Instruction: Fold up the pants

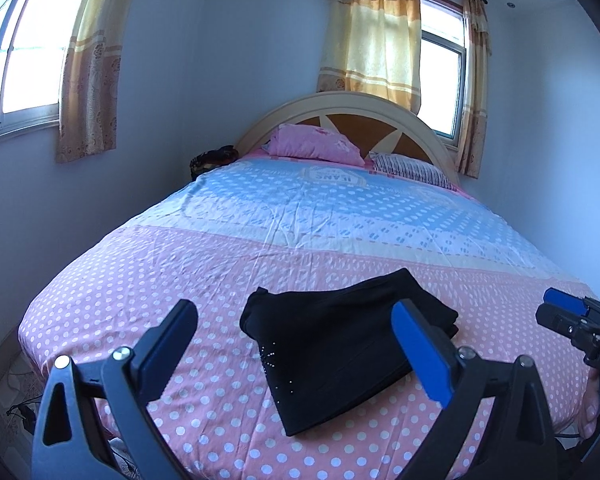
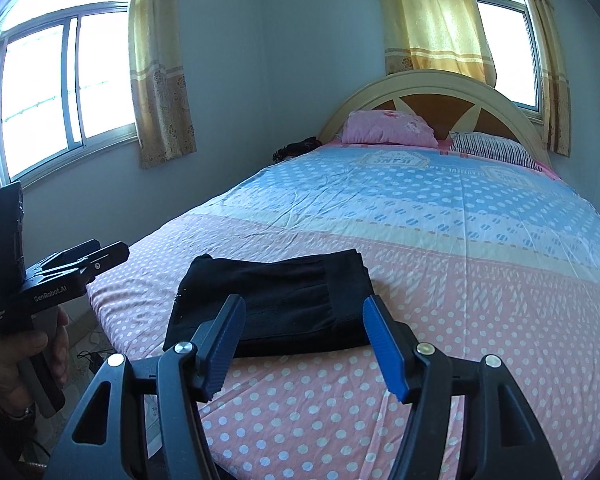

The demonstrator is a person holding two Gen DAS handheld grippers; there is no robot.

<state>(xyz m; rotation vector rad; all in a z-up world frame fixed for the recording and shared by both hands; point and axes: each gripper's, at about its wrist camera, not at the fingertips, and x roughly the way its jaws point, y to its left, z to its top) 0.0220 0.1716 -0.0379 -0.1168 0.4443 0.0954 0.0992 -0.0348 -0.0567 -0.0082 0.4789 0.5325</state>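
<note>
We saw a large bed (image 1: 260, 248) that filled most of both views, covered with a sheet, pink with white dots on the near half and blue with white dots on the far half. Behind it stood a rounded headboard (image 1: 340, 108) against the far wall. Two windows (image 2: 52, 92) with yellow curtains (image 1: 372, 32) gave light, one on the left wall and one behind the headboard. At the far end of the bed lay a pink pillow (image 1: 316, 146) and, to its right, a striped pillow (image 1: 412, 170).

The black pants (image 1: 340, 344) lay on the pink part of the sheet, near the close edge of the bed. They were folded into a compact flat bundle, with layered edges visible on the right side and some small shiny dots on the near left part.

Our left gripper (image 1: 296, 344) was above the near edge of the bed, and its jaws stood wide apart, holding nothing. The pants appeared between its fingers but beyond them, not touched. In the right wrist view a hand (image 2: 24, 356) held the handle of this gripper, at the left of the bed.

Our right gripper (image 2: 304, 340) was also spread wide and empty, with its blue pads (image 2: 384, 348) on each side of the near edge of the pants, which lay just beyond them.
</note>
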